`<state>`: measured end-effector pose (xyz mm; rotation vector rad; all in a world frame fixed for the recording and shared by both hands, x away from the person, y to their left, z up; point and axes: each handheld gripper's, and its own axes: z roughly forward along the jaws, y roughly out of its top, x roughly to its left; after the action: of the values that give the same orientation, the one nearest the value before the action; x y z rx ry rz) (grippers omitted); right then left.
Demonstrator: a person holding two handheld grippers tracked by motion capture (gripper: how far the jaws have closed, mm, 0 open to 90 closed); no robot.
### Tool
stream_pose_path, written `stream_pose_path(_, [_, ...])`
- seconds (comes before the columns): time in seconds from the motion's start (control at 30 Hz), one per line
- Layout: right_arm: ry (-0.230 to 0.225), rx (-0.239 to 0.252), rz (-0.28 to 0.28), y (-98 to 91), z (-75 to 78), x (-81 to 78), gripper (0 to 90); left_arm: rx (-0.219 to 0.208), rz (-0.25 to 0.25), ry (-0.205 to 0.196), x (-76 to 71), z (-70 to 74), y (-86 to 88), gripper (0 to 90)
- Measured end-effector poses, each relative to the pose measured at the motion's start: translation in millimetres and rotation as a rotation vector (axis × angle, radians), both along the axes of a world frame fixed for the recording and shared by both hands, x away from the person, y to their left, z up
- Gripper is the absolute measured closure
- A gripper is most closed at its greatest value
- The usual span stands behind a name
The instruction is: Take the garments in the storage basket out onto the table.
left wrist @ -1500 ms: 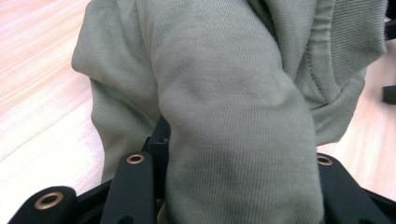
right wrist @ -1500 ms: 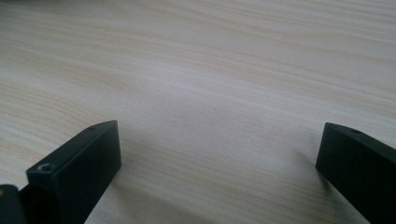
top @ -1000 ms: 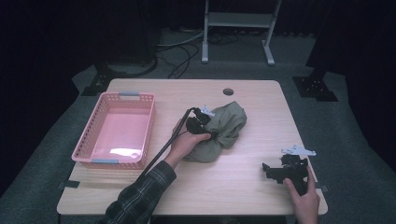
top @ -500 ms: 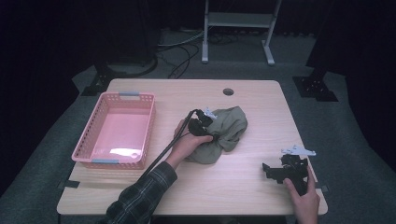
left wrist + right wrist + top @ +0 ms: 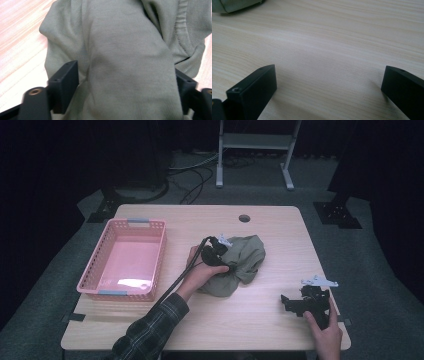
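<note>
We have our left gripper (image 5: 223, 251) down on the crumpled grey-green cloth (image 5: 239, 264) in the middle of the table (image 5: 270, 330). In the left gripper view a thick fold of the cloth (image 5: 130, 65) bulges up between the two black jaws, which stand apart on either side of it. Those jaws have just been opening, and the fold fills the gap from one finger to the other. We judge they are letting the cloth go rather than pinching it, though where each pad meets the fabric is too close to call.

Our right gripper (image 5: 300, 302) sits well off from the cloth, near the table's right edge. In the right gripper view its fingers are spread wide over bare wood (image 5: 332, 50), nothing between them, and only a corner of the cloth (image 5: 234, 5) peeks in far ahead of the left finger.

The pink basket (image 5: 90, 275) lies beyond the left hand (image 5: 202, 270), on the side away from the cloth, and looks empty. So, as we read it, the cloth is bunched but neither folded flat nor put away. If the basket is where it goes, that whole move remains.

The left fingertips are buried under the fold, so we cannot tell how deep they reach. From above, hand and cable (image 5: 180, 277) cover the near edge of the cloth, and the room around the table is dark.
</note>
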<state>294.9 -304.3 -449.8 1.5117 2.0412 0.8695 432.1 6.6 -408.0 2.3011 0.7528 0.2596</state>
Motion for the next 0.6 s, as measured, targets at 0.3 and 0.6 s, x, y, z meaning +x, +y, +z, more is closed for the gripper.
stream_pose_path(0.3, [0.0,0.001,0.0,0.0,0.0,0.0,0.0,-0.04,0.002,0.027,0.3,7.0,3.9,2.9])
stream_pose_path(0.6, [0.0,0.0,0.0,0.0,0.0,0.0,0.0,-0.036,-0.013,0.033,-2.3,11.2,5.7,2.9])
